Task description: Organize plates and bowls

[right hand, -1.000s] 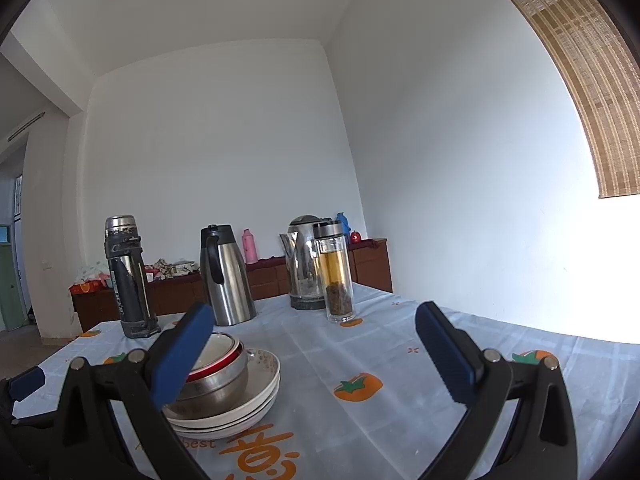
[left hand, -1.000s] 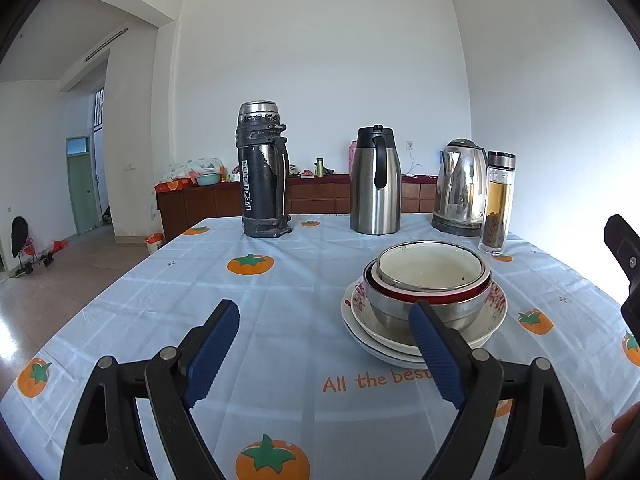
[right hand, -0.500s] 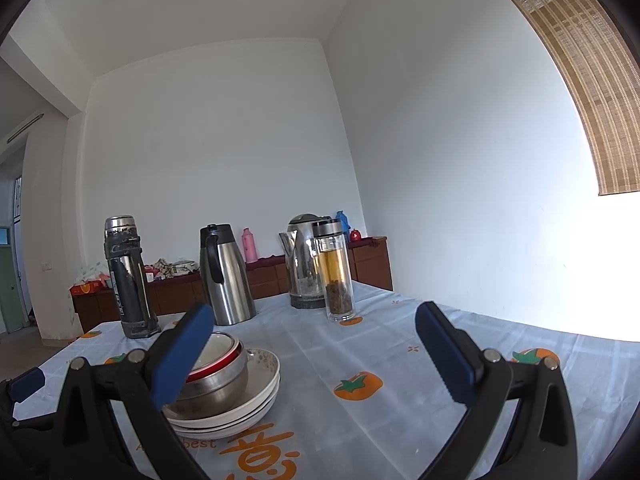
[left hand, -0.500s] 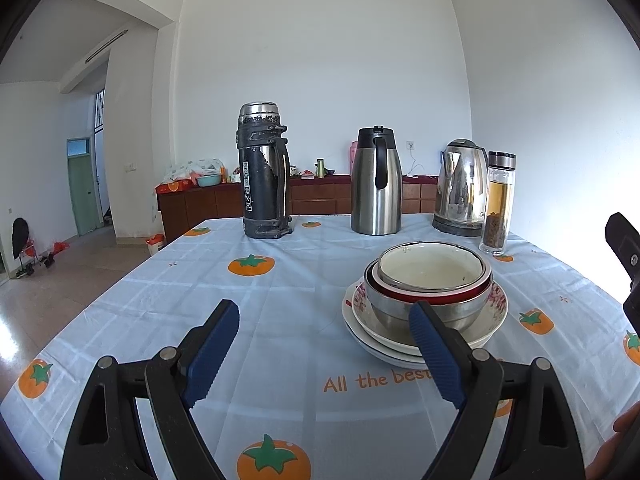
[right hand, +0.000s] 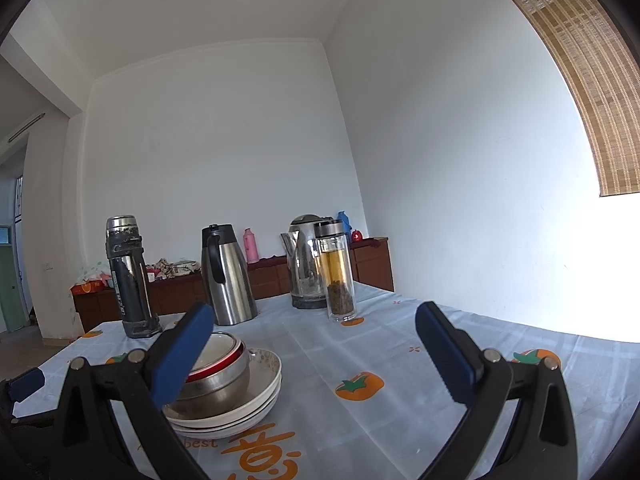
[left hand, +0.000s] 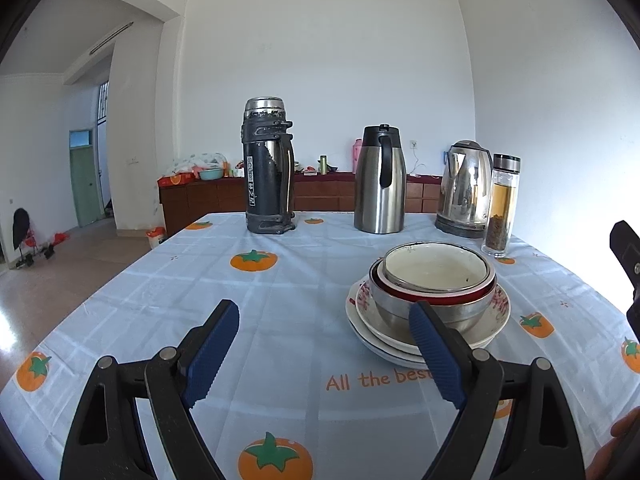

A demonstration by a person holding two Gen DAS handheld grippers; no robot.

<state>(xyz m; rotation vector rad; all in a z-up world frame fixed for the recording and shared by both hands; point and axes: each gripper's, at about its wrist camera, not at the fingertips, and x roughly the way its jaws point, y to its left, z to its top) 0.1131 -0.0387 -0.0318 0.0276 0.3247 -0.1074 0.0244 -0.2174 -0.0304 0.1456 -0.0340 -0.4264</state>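
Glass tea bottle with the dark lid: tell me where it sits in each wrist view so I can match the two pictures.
Left wrist view: the glass tea bottle with the dark lid stands at far right, just right of the shiny steel electric kettle.
Right wrist view: the bottle stands near centre, in front of the kettle.
Shared landmark: the stack of bowls and plates, nearer the camera than the bottle in both.

I see a table point(left hand: 168, 292) under a pale blue cloth printed with orange fruit. On it stand a black flask point(left hand: 267, 168), a steel jug point(left hand: 380, 180), a kettle point(left hand: 464, 188), a glass bottle point(left hand: 502, 206) and stacked plates point(left hand: 384, 342) holding nested bowls point(left hand: 434, 292).
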